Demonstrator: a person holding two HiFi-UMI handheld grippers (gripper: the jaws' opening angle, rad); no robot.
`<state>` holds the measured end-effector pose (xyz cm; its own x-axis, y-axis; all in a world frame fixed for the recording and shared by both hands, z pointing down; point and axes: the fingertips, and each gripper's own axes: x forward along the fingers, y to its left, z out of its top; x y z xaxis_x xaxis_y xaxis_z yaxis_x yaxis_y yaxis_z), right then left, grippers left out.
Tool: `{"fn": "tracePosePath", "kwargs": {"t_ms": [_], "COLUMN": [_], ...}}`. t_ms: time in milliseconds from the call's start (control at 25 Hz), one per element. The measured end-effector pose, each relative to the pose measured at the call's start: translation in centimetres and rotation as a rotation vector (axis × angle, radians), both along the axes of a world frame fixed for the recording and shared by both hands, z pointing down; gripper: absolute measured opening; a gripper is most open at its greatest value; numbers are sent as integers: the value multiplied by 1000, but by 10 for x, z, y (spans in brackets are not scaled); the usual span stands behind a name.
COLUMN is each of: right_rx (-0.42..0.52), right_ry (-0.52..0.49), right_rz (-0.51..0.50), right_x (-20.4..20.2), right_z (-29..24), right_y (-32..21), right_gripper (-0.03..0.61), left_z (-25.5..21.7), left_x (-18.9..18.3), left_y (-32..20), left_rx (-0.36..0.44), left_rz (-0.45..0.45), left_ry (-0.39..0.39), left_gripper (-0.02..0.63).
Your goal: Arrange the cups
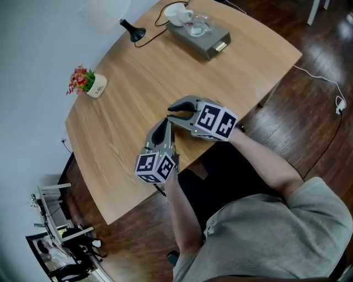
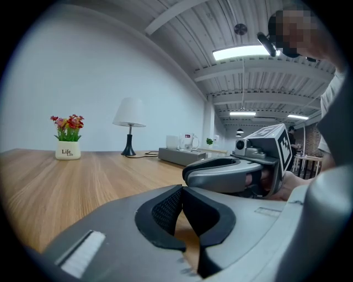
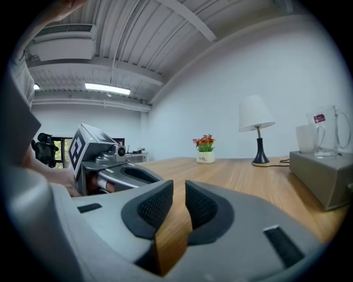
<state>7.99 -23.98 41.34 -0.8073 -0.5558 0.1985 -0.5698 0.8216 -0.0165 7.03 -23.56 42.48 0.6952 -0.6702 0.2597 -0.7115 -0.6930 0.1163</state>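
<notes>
In the head view we find the grey box (image 1: pixel 205 39) at the far end of the table (image 1: pixel 127 82), with the white cup (image 1: pixel 177 14) and the glass cup (image 1: pixel 198 25) standing on it side by side. Both tools are well apart from the box, over the table's near edge. The gripper views settle the jaws. The left tool (image 2: pixel 181 190) has its pads touching with nothing between them, and the right tool (image 3: pixel 178 190) is closed to a sliver, likewise empty. Only the right gripper view shows a red label on the glass cup. The flower pot (image 1: pixel 95 85) stands well left of the box.
</notes>
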Motion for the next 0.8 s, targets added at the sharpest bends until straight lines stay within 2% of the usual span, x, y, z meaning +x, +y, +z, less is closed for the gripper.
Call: {"fn": "tracePosePath", "kwargs": {"t_ms": [800], "right_rx": [0], "right_ry": [2], "right_rz": [-6], "right_x": [3], "right_z": [0], "right_y": [2], "right_gripper": [63], "left_z": [-3], "left_x": [3], "left_y": [2], "left_rx": [22], "left_rz": [-1], "left_ry": [19], "left_gripper": [9]}}
